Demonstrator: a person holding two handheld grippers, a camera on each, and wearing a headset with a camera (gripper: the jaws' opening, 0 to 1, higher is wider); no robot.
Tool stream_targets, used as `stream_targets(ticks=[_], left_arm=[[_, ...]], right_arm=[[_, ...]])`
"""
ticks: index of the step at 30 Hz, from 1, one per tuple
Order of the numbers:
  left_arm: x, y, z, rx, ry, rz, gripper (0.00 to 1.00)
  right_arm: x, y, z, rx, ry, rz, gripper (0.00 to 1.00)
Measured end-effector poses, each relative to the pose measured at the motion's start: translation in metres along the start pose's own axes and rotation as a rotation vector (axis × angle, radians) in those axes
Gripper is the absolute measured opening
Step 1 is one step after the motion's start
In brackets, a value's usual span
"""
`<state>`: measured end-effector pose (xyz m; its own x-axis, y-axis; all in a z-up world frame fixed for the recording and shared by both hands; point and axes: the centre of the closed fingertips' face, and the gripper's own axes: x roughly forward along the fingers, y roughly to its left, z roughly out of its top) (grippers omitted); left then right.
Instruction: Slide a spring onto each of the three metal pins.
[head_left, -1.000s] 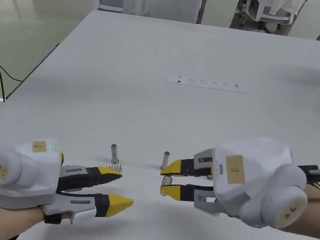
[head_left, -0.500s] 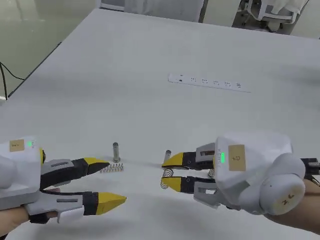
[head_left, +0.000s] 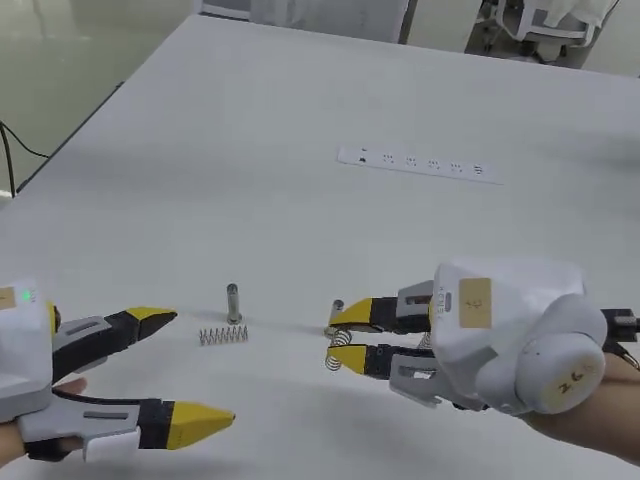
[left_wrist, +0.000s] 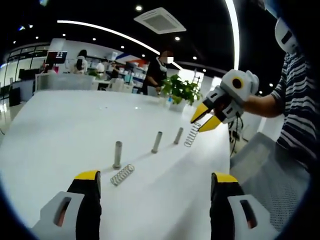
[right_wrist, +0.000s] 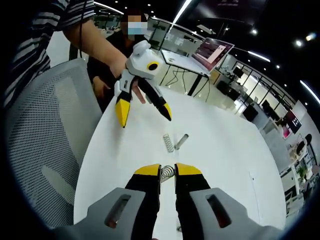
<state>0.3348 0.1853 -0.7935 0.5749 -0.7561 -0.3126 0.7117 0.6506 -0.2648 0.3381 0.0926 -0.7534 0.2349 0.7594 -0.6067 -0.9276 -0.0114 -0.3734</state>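
On the white table, one metal pin stands upright with a loose spring lying just in front of it. A second pin peeks out behind my right gripper, which is shut on another spring held just above the table beside that pin. In the left gripper view three pins stand in a row, with the loose spring nearest. My left gripper hangs wide open and holds nothing, near-left of the first pin. The held spring sits between the right jaws.
A white power strip lies farther back on the table. Chairs stand past the far edge, and the table's left edge drops to the floor. A grey mesh chair is beside the near edge.
My left gripper has drawn back toward the near-left and opened wider, leaving the loose spring uncovered on the table. The right gripper has barely moved, still holding its spring.
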Motion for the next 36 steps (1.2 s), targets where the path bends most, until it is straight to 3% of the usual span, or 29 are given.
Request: stream_targets(ticks=[6,20,36], left_arm=[[-0.001,-0.001,0.001,0.011,-0.013,-0.004,0.98],[-0.007,0.003,0.004,0.018,-0.011,0.011,0.98],[-0.009,0.004,0.001,0.024,0.009,0.023,0.97]], right_arm=[[0.000,0.000,-0.002,-0.012,0.010,0.008,0.08],[-0.001,-0.021,-0.004,0.027,0.006,-0.036,0.08],[-0.010,-0.072,0.003,0.070,-0.009,-0.132,0.07]])
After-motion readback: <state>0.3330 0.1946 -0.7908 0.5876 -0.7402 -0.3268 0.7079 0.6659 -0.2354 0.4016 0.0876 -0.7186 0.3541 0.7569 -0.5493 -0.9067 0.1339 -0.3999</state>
